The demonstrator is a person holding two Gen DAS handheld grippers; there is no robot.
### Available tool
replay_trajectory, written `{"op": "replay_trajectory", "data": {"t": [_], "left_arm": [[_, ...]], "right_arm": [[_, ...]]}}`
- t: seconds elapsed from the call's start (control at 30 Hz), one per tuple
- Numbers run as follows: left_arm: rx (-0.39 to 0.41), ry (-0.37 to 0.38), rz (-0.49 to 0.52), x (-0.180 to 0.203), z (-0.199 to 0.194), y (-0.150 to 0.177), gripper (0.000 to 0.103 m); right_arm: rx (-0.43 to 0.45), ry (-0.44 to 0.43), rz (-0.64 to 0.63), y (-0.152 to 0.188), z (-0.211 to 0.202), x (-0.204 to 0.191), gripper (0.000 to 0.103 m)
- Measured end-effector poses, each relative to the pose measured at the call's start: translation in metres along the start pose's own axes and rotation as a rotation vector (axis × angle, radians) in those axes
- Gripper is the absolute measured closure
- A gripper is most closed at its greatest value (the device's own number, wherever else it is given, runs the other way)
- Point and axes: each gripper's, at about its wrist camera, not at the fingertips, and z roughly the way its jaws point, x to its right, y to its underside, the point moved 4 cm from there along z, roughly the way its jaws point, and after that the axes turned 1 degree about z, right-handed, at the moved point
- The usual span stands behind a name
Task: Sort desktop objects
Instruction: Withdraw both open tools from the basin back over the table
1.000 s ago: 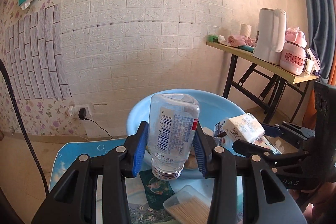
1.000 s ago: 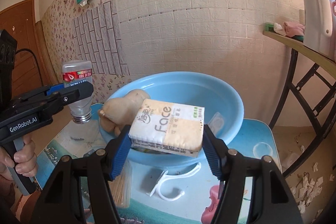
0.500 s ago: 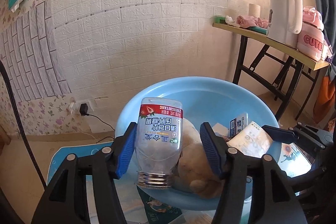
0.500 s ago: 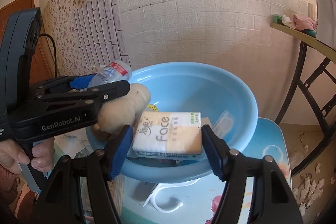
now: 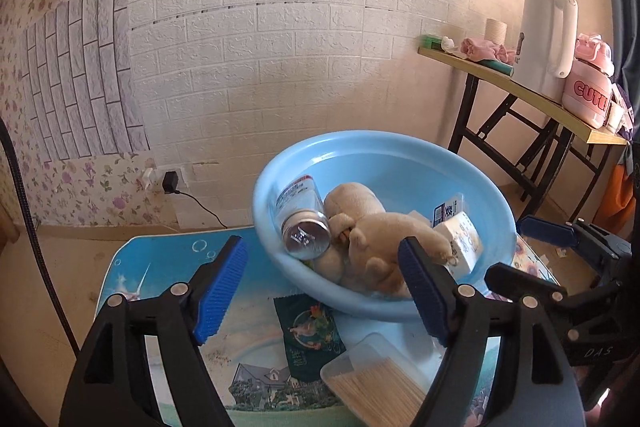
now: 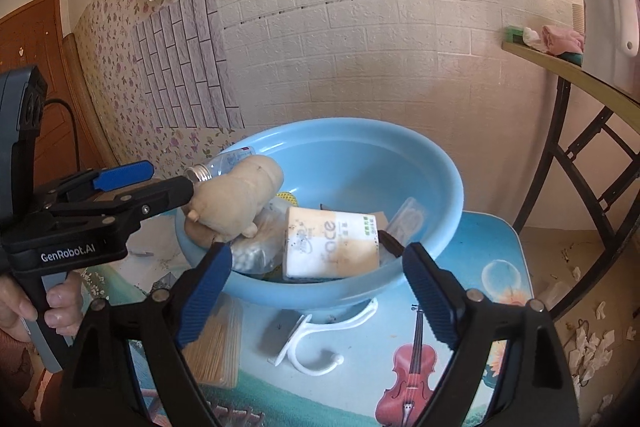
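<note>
— So, starting at the left, what does the left gripper have?
— Nothing. Its blue-padded jaws have just been opening and now stand wide apart over the picture-printed blue tabletop, with no object between them.
— And the round light-blue plastic basin?
— At its left side lies the clear plastic bottle with a silver screw cap, on its side, cap toward the camera, leaning against the beige plush toy. Right of the toy sits the white-and-tan soft pack of facial tissues, resting inside the basin against its near wall.
— Outside the basin?
— Just in front of it, a dark green foil sachet, then a clear plastic box of wooden toothpicks, and a white plastic hook lying flat.
— The right gripper?
— Its jaws have also just been opening; they are spread wide and hold nothing, the tissue pack lying beyond them in the basin.
</note>
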Motion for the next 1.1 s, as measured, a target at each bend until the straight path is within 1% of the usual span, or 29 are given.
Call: {"op": "replay_trajectory", "data": {"t": [0.1,0.17,0.27,0.33,0.43,0.53,0.63,0.73,0.9,1.0,1.1], "left_arm": [[-0.014,-0.007,-0.004,-0.002,-0.006,0.010,0.026],[-0.014,-0.010,-0.018,-0.006,-0.012,0.018,0.026],[-0.025,-0.002,-0.046,-0.012,-0.021,0.027,0.026],[-0.033,-0.013,-0.060,-0.017,-0.025,0.034,0.026],[-0.045,-0.035,-0.115,-0.027,-0.032,0.044,0.026],[-0.070,-0.050,-0.145,-0.034,-0.036,0.058,0.026],[-0.101,-0.077,-0.161,-0.041,-0.036,0.071,0.025],[-0.126,-0.072,-0.198,-0.048,-0.037,0.082,0.025],[-0.113,-0.084,-0.173,-0.051,-0.049,0.092,0.025],[-0.109,-0.072,-0.190,-0.059,-0.055,0.100,0.025],[-0.129,-0.070,-0.211,-0.064,-0.054,0.112,0.025]], "right_arm": [[-0.014,0.020,-0.015,0.007,-0.004,-0.001,0.014],[-0.040,0.046,-0.019,0.015,-0.003,0.000,0.014],[-0.084,0.054,0.024,0.024,-0.002,0.004,0.014],[-0.108,0.058,0.048,0.029,-0.002,0.005,0.014],[-0.130,0.070,0.050,0.037,-0.004,0.003,0.014],[-0.152,0.092,0.041,0.043,-0.005,0.000,0.014],[-0.165,0.086,0.047,0.047,-0.007,-0.003,0.014],[-0.181,0.090,0.046,0.052,-0.008,-0.005,0.014],[-0.204,0.087,0.049,0.059,-0.012,-0.012,0.014],[-0.205,0.093,0.044,0.065,-0.015,-0.015,0.014],[-0.228,0.095,0.048,0.074,-0.013,-0.016,0.014]]}}
